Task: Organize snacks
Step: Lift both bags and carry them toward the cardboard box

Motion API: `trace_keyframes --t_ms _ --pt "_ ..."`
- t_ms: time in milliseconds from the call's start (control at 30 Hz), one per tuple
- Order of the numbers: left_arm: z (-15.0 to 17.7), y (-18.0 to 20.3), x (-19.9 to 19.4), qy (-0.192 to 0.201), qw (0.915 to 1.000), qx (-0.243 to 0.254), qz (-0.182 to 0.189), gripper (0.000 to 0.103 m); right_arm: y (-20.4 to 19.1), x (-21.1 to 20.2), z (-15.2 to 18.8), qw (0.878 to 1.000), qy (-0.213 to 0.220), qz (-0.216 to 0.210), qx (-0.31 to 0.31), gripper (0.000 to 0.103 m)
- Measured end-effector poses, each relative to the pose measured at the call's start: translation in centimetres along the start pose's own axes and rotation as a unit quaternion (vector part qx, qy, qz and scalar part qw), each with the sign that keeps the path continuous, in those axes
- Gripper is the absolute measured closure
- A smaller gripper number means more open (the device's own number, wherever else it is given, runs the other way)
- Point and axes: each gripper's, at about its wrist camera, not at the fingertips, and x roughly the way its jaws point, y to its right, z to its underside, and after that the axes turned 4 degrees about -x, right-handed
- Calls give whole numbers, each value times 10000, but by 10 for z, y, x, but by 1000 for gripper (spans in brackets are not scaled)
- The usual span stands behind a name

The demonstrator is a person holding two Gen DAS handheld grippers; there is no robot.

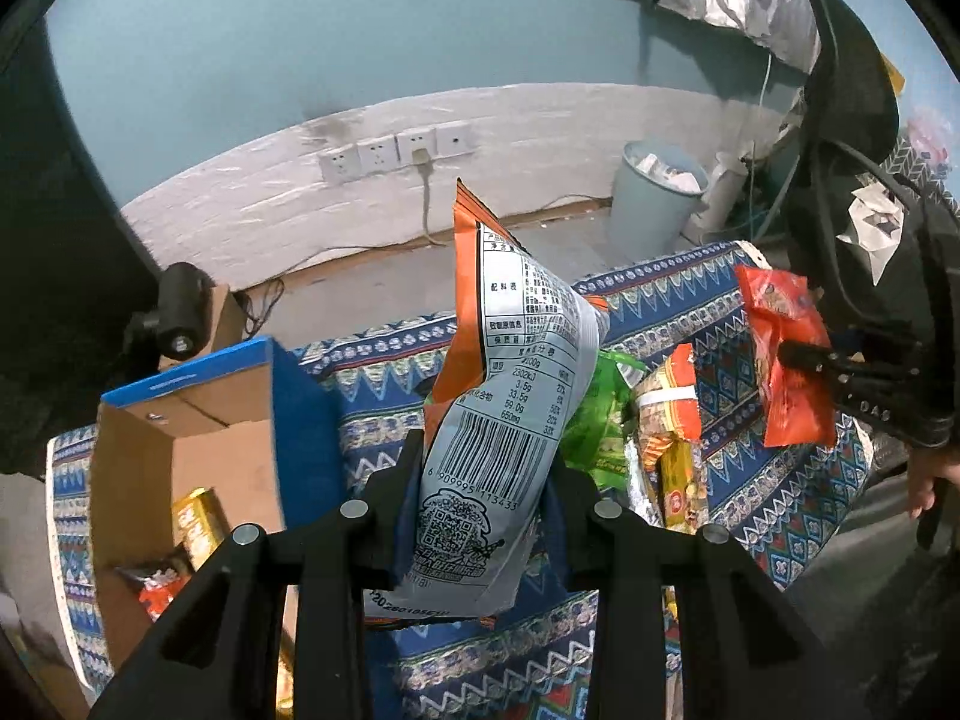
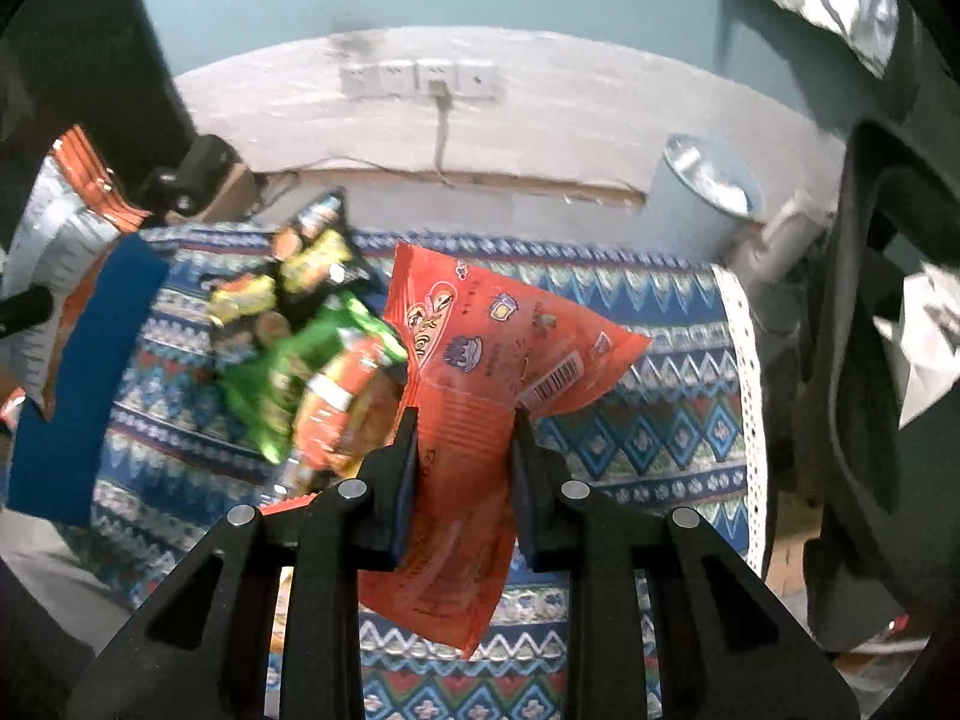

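Your left tongs are clamped on an orange and grey snack bag, held above the desk with its patterned cloth. Its back label shows a nutrition table, a QR code and a barcode that seems to read 6 909995 113433, though the print is small. Your right tongs are closed on a red packet with cartoon drawings and a barcode. More snacks lie on the cloth, left of the red packet. At the left edge stands a cardboard box with some packets inside.
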Motion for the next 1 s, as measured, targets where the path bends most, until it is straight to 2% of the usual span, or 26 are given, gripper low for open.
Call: trace_keyframes --t_ms 400,1000 --pt "17 -33 -30 196 9993 -207 -231 68 -61 -37 -32 9968 491 -326 -549 79" --pt "44 -102 -60 418 9952 -675 -578 68 -167 -43 -69 9862 639 -868 -1253 79"
